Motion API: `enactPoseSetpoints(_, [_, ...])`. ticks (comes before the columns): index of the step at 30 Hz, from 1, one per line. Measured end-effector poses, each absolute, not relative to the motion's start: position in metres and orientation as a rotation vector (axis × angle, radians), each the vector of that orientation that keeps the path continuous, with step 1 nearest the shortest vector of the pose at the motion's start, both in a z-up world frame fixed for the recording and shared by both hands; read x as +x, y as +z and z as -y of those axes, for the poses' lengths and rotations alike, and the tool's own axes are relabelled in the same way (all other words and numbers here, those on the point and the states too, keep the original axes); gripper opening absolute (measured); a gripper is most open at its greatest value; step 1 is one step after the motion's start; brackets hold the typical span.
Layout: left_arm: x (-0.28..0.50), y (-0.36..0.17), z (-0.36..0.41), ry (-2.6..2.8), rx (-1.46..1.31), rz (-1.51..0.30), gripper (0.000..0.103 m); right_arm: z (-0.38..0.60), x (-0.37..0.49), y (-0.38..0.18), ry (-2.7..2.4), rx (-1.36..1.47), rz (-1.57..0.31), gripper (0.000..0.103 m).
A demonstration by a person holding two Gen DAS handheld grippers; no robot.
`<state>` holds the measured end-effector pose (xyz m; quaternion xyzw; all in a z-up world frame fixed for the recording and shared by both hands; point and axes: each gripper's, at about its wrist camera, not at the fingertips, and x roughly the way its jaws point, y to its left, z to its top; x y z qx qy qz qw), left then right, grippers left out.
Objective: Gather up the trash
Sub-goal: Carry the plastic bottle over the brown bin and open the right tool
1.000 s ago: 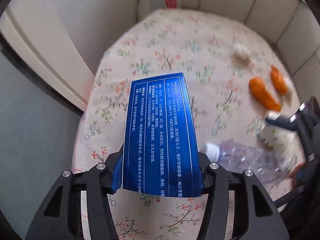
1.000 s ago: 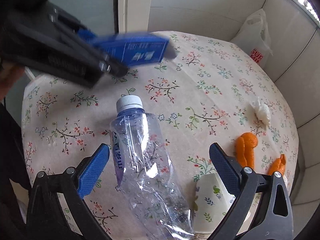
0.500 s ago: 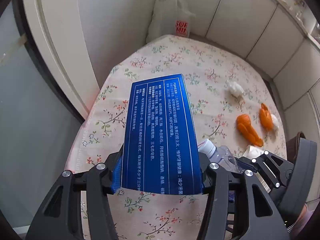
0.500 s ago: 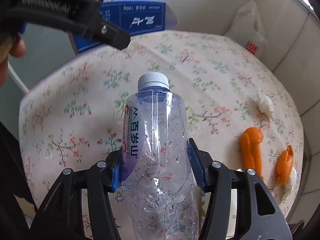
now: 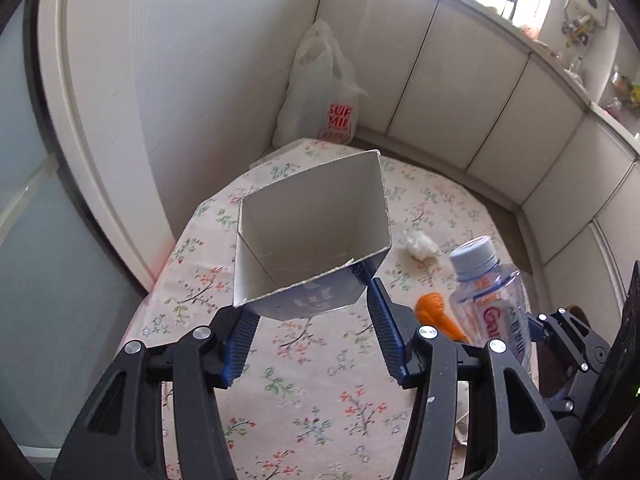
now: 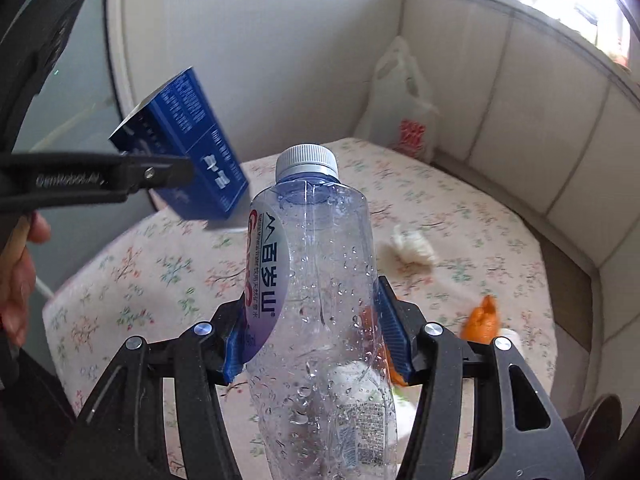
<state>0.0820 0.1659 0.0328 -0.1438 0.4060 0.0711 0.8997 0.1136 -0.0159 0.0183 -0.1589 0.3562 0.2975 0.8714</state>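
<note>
**Already both tongs are loaded, and the carton is the weak point**

Right now I am holding one piece of trash in each of my tongs, well above the floral table [image 5: 304, 408]. My left gripper [image 5: 310, 330] is pinching the blue carton [image 5: 316, 240] by its lower end, jaws closed to about the carton's width, with the open white mouth tipping up towards the lens. My right gripper [image 6: 316, 338] is clamping the clear water bottle [image 6: 316, 280] around its middle, jaws closed onto the plastic, cap upward.

Taking the white plastic bag [image 5: 320, 92] at the far edge of the table as my landmark: the carton is hanging in front of it, nearer to me, and the bottle is sitting to the right of the carton, also on my side of the bag. Between me and the bag a crumpled tissue [image 6: 408, 246] is lying on the cloth, with orange peel [image 6: 482, 320] further to the right of it.

What is worrying me is the carton. I am gripping it only near one end, so it is free to pivot or slide out if I swing the arm quickly (thin card gives under the pads). The bottle is wet with droplets and thin-walled, so it is liable to buckle or slip through if I squeeze harder or tilt it. With the two loads riding side by side, I am also risking a knock between them on the way to the bag, whose mouth I cannot tell is open.
</note>
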Motion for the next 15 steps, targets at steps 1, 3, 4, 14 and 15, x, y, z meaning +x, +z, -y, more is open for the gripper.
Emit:
enactPoseSetpoints(1, [0.083,0.035,-0.162,0.14,-0.303,-0.829,0.054,0.021,0.115,0.021,0.606,-0.321,-0.737,0.053])
enactPoseSetpoints(3, [0.086,0.04,-0.157,0.128,-0.316,-0.812,0.053,0.035,0.12,0.028,0.566,-0.283,-0.724,0.053])
enactPoseSetpoints(4, [0.088,0.042,-0.154,0.12,-0.327,-0.8,0.053,0.042,0.122,0.032,0.545,-0.266,-0.716,0.053])
enactPoseSetpoints(14, [0.105,0.052,-0.107,0.028,-0.364,-0.762,0.053,0.126,0.129,0.071,0.308,-0.105,-0.605,0.053])
enactPoseSetpoints(15, [0.107,0.052,-0.102,0.016,-0.362,-0.763,0.053,0.134,0.129,0.073,0.285,-0.091,-0.597,0.053])
